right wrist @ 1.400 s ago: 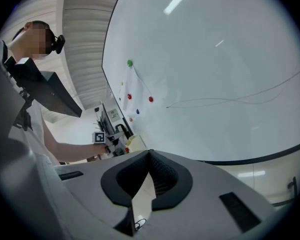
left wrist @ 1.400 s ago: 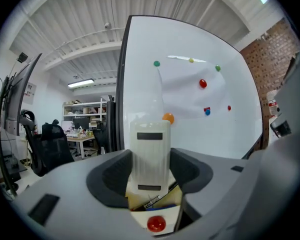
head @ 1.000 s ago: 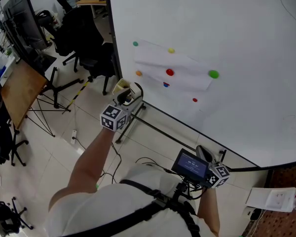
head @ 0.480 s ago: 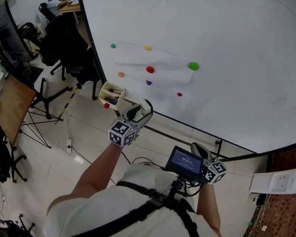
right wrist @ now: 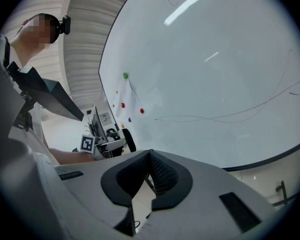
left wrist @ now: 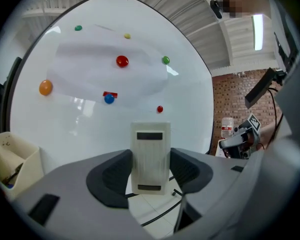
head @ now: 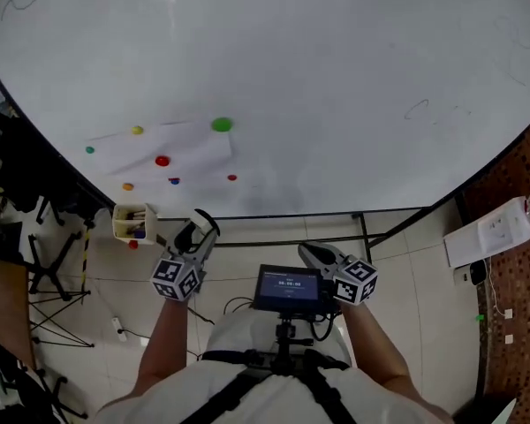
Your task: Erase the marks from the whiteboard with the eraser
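My left tongs (left wrist: 150, 175) pinch the white rectangular plastic eraser (left wrist: 150, 149) upright between their pads. My right tongs (right wrist: 150, 173) are pressed together on nothing. Both hang low in front of me, below the big white whiteboard (head: 336, 78), and the eraser is clear of it. A thin dark pen scribble (head: 418, 107) sits on the board's right part. A white paper sheet (head: 159, 147) under round coloured magnets is at left, with a beige pen cup (head: 134, 222) below it.

Below the whiteboard (head: 336, 69) hang the left gripper (head: 200, 230), clamping the eraser (left wrist: 150, 156), and the right gripper (head: 311, 253) beside it. On the whiteboard, a paper sheet (head: 172, 144) lies left, marks (head: 420, 109) right.
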The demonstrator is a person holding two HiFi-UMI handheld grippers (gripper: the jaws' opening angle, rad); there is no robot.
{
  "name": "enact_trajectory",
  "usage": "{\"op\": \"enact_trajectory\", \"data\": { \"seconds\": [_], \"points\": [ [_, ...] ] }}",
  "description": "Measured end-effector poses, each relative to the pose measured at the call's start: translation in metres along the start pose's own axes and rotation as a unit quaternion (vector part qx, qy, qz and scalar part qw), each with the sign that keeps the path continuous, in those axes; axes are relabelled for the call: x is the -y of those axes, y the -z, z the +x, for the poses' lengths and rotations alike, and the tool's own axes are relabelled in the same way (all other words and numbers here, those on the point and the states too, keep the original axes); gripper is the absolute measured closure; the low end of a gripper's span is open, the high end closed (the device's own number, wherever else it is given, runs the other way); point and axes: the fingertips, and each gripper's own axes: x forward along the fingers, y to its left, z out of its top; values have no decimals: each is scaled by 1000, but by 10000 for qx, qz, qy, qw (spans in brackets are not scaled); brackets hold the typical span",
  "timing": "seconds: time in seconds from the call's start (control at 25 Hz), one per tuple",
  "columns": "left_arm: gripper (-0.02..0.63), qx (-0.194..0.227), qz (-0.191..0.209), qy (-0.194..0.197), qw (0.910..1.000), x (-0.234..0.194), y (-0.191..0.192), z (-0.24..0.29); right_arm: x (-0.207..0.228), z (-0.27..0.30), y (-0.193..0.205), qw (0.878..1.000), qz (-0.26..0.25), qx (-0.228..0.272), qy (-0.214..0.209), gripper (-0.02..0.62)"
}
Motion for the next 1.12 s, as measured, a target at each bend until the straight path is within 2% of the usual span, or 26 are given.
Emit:
{"op": "enact_trajectory", "data": {
  "seconds": [0.12,0.28,0.4,0.64,0.84,0.96,1.12],
  "points": [
    [330,-65,209,415,9989,14,-1,13,1,4,4,9999,50,14,94,591],
    [330,-164,685,1176,9906,52,-2,34,9,0,4,9996,104,32,256,591],
    [330,-157,770,1459,9862,69,-5,48,15,-4,2,9990,138,131,410,592],
    [330,-149,643,1719,9829,88,-6,56,14,-10,4,9977,194,204,611,592],
    [331,-115,716,1971,9777,99,-8,56,16,-15,-4,9972,106,258,701,591],
    [331,-138,643,1921,9792,100,2,53,12,-17,3,9972,90,214,715,592],
    [331,-235,393,1645,9853,95,15,53,5,-19,10,9973,111,169,707,591]
  ]
}}
